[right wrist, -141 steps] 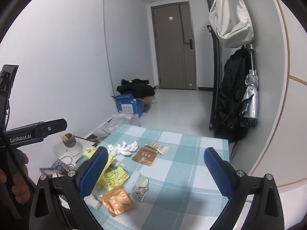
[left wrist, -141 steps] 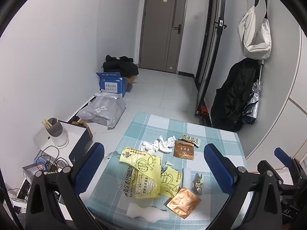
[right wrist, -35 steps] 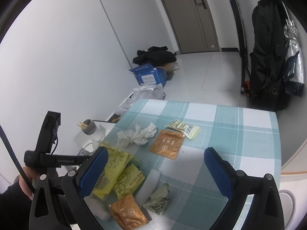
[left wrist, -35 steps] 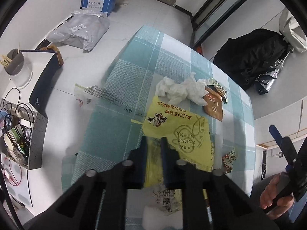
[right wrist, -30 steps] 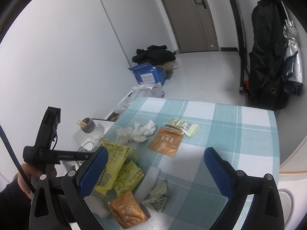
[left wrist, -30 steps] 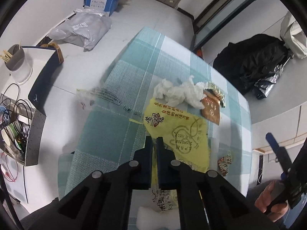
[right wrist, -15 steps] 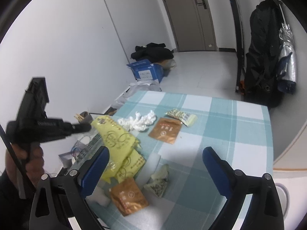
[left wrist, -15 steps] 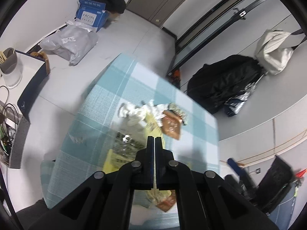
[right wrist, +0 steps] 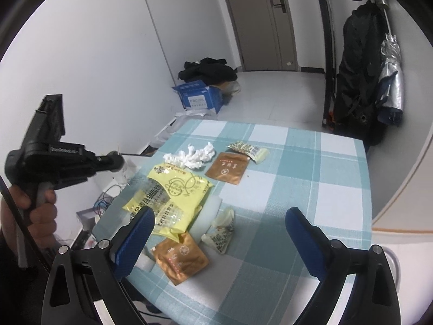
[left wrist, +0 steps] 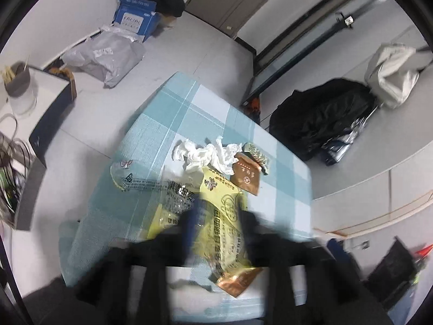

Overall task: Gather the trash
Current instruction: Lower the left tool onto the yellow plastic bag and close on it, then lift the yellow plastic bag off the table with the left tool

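1. While the left wrist view is smeared by motion, the left gripper point(left wrist: 219, 211) shows as two dark fingers standing apart, with the yellow bag point(left wrist: 224, 216) seen in the gap between them.
2. From the right wrist view, that gripper sits off the table's point(right wrist: 324, 189) left edge in the left hand point(right wrist: 40, 205), gripping nothing.
3. The yellow bag lies flat on the checked cloth, near the left edge, partly over a clear printed wrapper point(right wrist: 167, 216).
4. White tissue point(right wrist: 193, 157) is bunched just beyond the bag; a brown sachet point(right wrist: 227, 168) and a striped packet point(right wrist: 249, 150) lie beside it.
5. The right gripper point(right wrist: 219, 233) hangs released, its blue fingers wide apart above the near edge.
6. Between those fingers lie a crumpled wrapper point(right wrist: 222, 233) and a second brown sachet point(right wrist: 180, 257).
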`<state>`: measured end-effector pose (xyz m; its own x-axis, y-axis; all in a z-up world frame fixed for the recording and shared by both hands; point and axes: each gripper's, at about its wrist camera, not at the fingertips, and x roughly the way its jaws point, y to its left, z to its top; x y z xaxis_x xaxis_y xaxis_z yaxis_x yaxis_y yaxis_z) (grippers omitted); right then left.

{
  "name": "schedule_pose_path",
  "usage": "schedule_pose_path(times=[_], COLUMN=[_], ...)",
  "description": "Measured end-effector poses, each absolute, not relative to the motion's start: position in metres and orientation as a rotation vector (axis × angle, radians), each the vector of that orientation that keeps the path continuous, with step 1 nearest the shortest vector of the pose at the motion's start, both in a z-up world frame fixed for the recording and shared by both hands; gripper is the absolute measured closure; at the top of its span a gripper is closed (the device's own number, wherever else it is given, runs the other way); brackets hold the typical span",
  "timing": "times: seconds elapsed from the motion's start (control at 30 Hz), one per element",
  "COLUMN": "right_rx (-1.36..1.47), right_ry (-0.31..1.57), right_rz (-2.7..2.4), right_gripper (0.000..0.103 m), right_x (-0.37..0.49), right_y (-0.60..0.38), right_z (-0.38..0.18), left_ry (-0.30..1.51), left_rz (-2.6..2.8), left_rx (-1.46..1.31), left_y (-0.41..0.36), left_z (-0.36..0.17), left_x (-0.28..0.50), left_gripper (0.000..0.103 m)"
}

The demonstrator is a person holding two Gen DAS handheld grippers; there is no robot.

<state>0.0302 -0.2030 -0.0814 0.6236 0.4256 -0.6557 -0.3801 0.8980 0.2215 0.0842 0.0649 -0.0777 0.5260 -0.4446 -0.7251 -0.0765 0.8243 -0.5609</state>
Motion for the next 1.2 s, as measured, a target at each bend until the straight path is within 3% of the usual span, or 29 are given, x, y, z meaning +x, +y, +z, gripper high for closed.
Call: schedule_pose_path(times=[0.03, 0.63, 0.7, 0.77, 0.83, 0.9, 0.97, 1.03, 1.2], right_rx=[0.066, 0.096, 0.090, 0.091, 0.095, 0.101, 0.103, 0.101, 0.095], right_ry=[0.763, 0.758, 0.762, 0.766, 0.767, 0.768, 0.764, 0.759, 0.759], right_rz=[0.465, 0.474, 0.477, 0.481, 0.482, 0.486, 0.489, 0.492, 0.487], right_gripper=[0.005, 0.005, 0.005, 0.005, 0.005, 0.005, 0.005, 0.005, 0.005], right_x=[0.030, 0.047, 0.048, 0.050, 0.051, 0.052, 0.051, 0.050, 0.049], right_y=[-0.203, -0.221, -0.220, -0.220, -0.220, -0.221, -0.221, -0.221, -0.222], right_z=[-0.080, -0.082, -0.083, -0.084, -0.085, -0.084, -0.083, -0.082, -0.081], left_ry=[1.000, 1.207, 1.207, 1.210, 1.215, 1.211, 1.210, 1.204, 1.160], left_rz=[-0.226, -0.380, -0.370, -0.371, -0.367, -0.359, -0.362, -0.364, -0.377], left_rx=[-0.568, -0.158, -0.113, -0.080, -0.046, -0.039, -0.046, -0.054, -0.136], left_y=[0.063, 0.005, -0.001, -0.006, -0.010, -0.012, -0.010, -0.009, -0.005], left_z=[-0.078, -0.114, -0.115, -0.116, -0.117, -0.117, -0.117, -0.116, -0.104], left_x=[0.086, 0.137, 0.136, 0.136, 0.134, 0.135, 0.134, 0.132, 0.130], left_gripper=[0.029, 0.030, 0.037, 0.049, 0.068, 0.076, 0.091, 0.097, 0.102])
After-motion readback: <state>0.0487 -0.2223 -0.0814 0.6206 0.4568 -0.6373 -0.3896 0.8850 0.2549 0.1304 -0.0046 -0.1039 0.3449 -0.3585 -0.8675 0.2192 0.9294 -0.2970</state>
